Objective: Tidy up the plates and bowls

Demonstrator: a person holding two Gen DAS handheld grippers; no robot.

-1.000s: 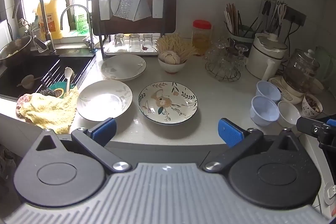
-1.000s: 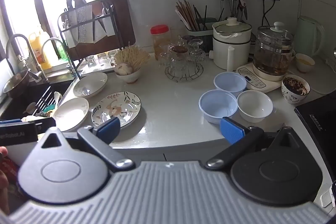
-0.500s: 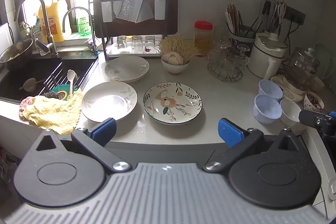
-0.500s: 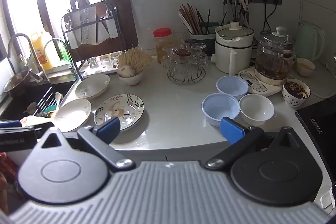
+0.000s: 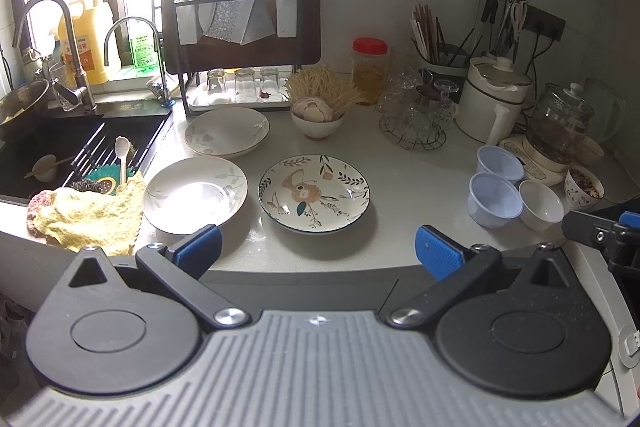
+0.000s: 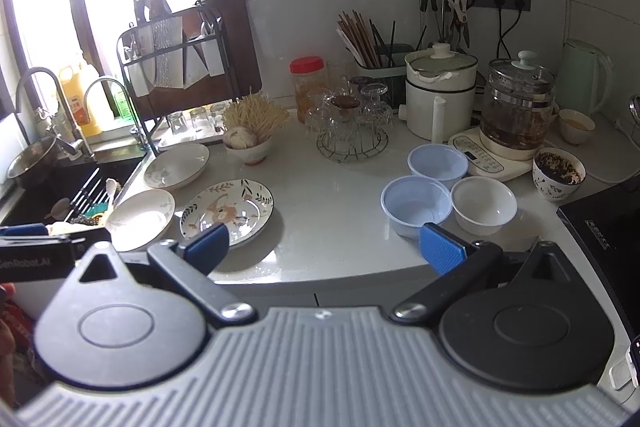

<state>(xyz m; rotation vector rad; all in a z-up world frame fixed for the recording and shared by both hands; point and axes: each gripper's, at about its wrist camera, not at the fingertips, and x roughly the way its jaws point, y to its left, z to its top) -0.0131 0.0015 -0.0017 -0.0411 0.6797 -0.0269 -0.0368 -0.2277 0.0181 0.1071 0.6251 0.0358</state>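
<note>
Left gripper (image 5: pixel 316 251): jaws spread wide, nothing held, short of counter (image 5: pixel 400 179) edge. Right gripper (image 6: pixel 322 247): same. Patterned plate (image 5: pixel 314 192) at 12 o'clock of left gripper; two white plates (image 5: pixel 195 193) at 10 to 11 o'clock, apparently unstacked. Three bowls (image 6: pixel 416 205) clustered at 1 o'clock of right gripper.

Home kitchen (sink (image 5: pixel 80 143), dish rack (image 5: pixel 240 27), kettle (image 6: pixel 516 111))

Yellow cloth (image 5: pixel 90 217) at sink (image 5: pixel 60 147) edge; red-lidded jar (image 5: pixel 370 69), glass kettle (image 6: pixel 518 107) along wall.
</note>
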